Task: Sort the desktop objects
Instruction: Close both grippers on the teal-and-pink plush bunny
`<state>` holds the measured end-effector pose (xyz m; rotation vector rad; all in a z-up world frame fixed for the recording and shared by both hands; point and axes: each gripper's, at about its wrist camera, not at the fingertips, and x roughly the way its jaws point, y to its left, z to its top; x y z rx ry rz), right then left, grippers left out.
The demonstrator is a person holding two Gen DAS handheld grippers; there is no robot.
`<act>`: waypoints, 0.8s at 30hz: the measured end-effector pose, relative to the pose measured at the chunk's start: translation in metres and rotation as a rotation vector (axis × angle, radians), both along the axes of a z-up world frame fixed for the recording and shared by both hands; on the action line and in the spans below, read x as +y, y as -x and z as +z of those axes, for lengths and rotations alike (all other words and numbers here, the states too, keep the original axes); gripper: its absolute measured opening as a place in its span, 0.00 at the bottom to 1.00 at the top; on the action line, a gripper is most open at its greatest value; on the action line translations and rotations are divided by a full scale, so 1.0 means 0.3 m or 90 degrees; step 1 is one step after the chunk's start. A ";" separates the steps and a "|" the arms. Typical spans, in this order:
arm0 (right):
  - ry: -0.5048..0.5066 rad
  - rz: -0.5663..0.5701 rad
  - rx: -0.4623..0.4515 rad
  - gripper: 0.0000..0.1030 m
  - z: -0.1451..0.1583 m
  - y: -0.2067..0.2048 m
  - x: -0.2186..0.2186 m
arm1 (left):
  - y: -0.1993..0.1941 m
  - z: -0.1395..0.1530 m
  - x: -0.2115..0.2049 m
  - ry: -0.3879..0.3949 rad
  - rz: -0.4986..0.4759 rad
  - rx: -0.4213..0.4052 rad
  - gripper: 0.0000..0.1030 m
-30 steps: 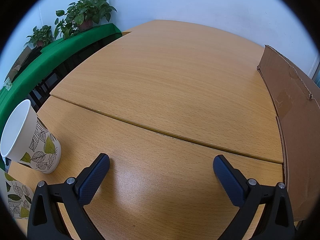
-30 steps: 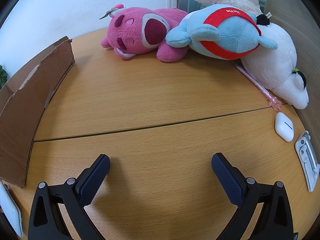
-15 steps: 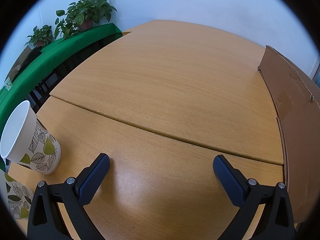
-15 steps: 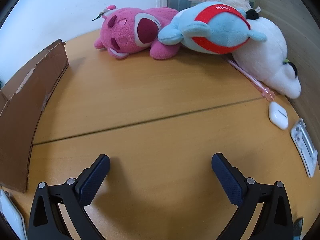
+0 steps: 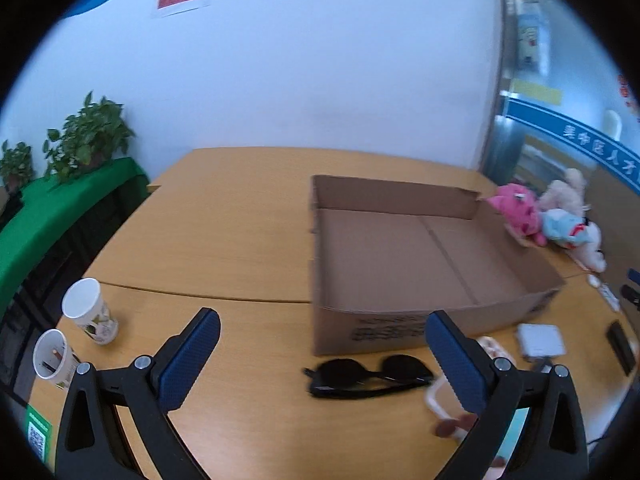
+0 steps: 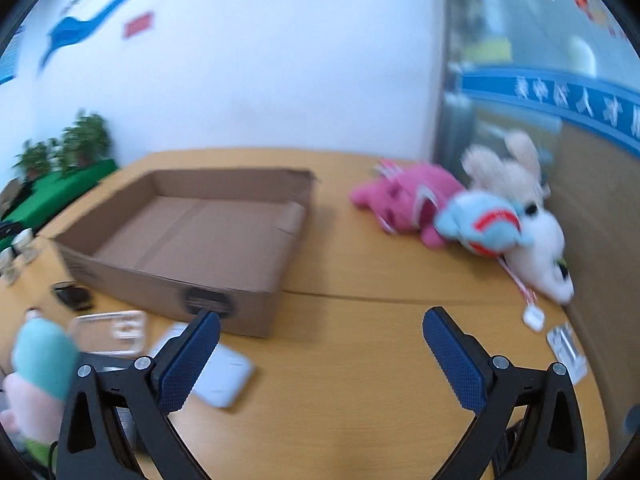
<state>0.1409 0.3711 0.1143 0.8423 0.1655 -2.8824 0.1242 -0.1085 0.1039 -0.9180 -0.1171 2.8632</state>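
A shallow open cardboard box (image 5: 420, 256) (image 6: 192, 232) stands on the wooden table, with nothing inside. Black sunglasses (image 5: 366, 376) lie in front of it, between the fingers of my open left gripper (image 5: 324, 360). Two leaf-print paper cups (image 5: 90, 312) stand at the left. My right gripper (image 6: 320, 360) is open over bare table, holding nothing. A white flat case (image 6: 224, 376) lies by its left finger. Pink, blue and white plush toys (image 6: 460, 216) lie at the back right, and a small white earbud case (image 6: 534, 316) near them.
A white square device (image 5: 540, 340) and a dark phone-like slab (image 5: 620, 346) lie right of the box. A clear plastic case (image 6: 112, 330) and a teal-and-pink plush (image 6: 40, 368) sit at the left of the right wrist view. Potted plants on a green-covered shelf (image 5: 60, 200) flank the table.
Both grippers have pulled back and risen, so the whole box and the wall now show. The right wrist view is blurred by motion. Both stay open.
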 end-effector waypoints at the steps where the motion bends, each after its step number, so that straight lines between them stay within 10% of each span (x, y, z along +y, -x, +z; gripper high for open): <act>1: 0.003 0.020 0.009 1.00 0.022 -0.033 -0.034 | -0.023 0.010 0.032 -0.017 -0.027 -0.006 0.99; 10: 0.111 0.223 -0.025 1.00 0.059 -0.261 -0.294 | -0.144 -0.114 0.298 -0.119 -0.178 -0.096 0.99; 24: 0.137 0.427 -0.274 0.91 -0.349 -0.385 -0.709 | -0.136 -0.346 0.263 -0.233 -0.201 -0.224 0.78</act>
